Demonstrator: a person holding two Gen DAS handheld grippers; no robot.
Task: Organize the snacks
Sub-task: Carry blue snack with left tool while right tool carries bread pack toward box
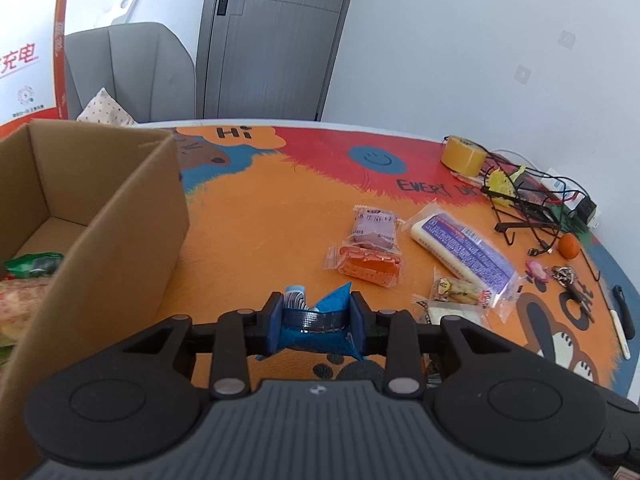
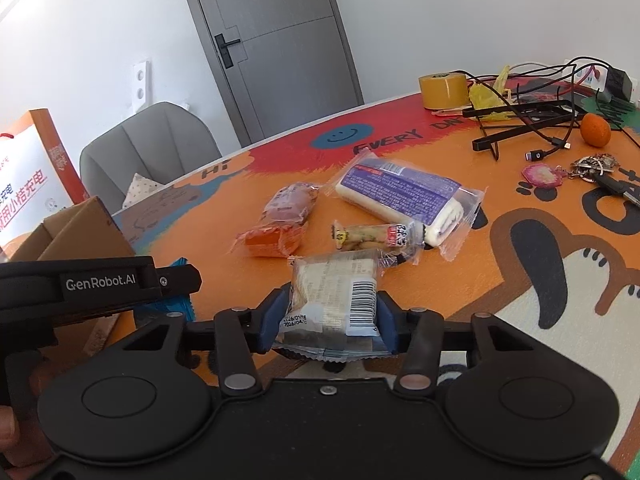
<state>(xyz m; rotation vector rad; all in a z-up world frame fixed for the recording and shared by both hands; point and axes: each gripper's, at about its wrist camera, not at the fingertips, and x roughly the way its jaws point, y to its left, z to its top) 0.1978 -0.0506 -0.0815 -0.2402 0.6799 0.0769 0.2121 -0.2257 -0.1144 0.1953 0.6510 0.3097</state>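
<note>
My left gripper [image 1: 317, 320] is shut on a blue snack packet [image 1: 320, 334], held just right of the open cardboard box [image 1: 120, 216]. The box holds a green packet [image 1: 34, 264] and other snacks. My right gripper [image 2: 327, 320] is shut on a clear-wrapped white snack with a barcode [image 2: 334, 292]. On the mat lie a purple packet [image 1: 375, 229], an orange packet [image 1: 368, 266], a long white-and-purple pack [image 1: 464, 252] and a small biscuit stick packet [image 1: 460, 290]. They also show in the right wrist view: purple packet [image 2: 290, 204], orange packet [image 2: 266, 242], long pack [image 2: 404, 194], stick packet [image 2: 372, 236].
A tape roll [image 1: 462, 156], black wire stand with cables [image 1: 520, 208], an orange fruit [image 1: 568, 246], keys [image 1: 568, 276] and pens [image 1: 622, 316] lie at the right. A grey chair [image 1: 132, 72] and an orange-white bag [image 1: 28, 40] stand behind the box. The left gripper body [image 2: 96, 284] shows in the right wrist view.
</note>
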